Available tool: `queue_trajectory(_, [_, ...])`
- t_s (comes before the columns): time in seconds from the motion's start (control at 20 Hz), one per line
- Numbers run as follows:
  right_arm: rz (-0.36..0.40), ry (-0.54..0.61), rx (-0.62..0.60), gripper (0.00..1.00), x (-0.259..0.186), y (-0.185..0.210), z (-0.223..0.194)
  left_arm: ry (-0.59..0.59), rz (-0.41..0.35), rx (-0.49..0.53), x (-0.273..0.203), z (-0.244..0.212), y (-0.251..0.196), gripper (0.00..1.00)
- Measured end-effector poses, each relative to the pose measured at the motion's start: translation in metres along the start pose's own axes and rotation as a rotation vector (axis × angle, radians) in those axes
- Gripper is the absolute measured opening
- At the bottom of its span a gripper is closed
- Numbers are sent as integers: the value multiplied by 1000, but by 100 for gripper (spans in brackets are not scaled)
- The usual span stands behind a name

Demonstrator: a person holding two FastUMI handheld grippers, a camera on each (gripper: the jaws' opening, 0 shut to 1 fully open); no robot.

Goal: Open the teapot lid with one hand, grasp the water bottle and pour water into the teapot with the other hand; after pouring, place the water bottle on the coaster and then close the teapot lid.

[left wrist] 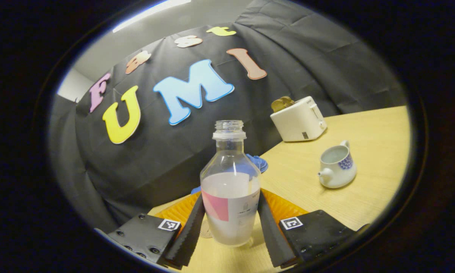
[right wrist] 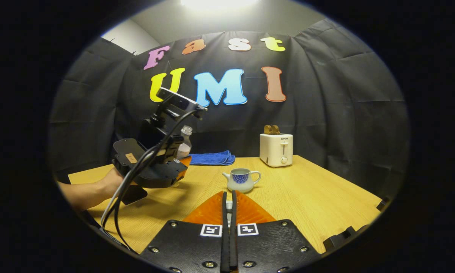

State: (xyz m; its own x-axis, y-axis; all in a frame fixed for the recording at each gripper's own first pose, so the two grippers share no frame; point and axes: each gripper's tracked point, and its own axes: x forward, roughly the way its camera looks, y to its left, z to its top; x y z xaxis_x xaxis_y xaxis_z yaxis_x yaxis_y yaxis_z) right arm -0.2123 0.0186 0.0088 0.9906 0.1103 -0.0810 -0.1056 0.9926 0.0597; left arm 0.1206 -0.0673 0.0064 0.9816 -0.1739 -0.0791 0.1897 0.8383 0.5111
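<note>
An uncapped clear water bottle (left wrist: 230, 197), about half full, stands upright on the table, over a pale round coaster whose edge (left wrist: 205, 230) shows by its base. My left gripper (left wrist: 231, 199) is shut on it, one finger pressing each side. The white teapot (left wrist: 337, 167) with a blue pattern sits to the right with its top uncovered. In the right gripper view my right gripper (right wrist: 229, 195) is shut on a small white piece, the teapot lid (right wrist: 229, 206), held above the table short of the teapot (right wrist: 241, 179). A hand holds the left gripper (right wrist: 151, 163) around the bottle (right wrist: 184, 144) at left.
A cream toaster (right wrist: 276, 149) with toast stands at the back of the wooden table (right wrist: 307, 197). A folded blue cloth (right wrist: 212, 157) lies by the back wall behind the bottle. Cables (right wrist: 117, 204) hang from the left gripper.
</note>
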Motion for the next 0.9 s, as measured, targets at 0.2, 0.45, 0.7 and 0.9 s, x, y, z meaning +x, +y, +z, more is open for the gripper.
queue_trajectory(0.2, [-11, 8, 10, 0, -4, -3, -5, 4, -14, 120, 5, 2, -18, 86])
queue_trajectory(0.45, [-12, 18, 7, 0, -7, -5, -9, 17, -32, 221, 12, 1, -32, 86])
queue_trajectory(0.7, [-36, -10, -22, 0, -9, -11, -3, 28, -55, 366, 23, 0, -46, 86])
queue_trajectory(0.9, [-38, -9, -14, 0, -12, -11, -8, 65, -94, 481, 32, -9, -60, 86])
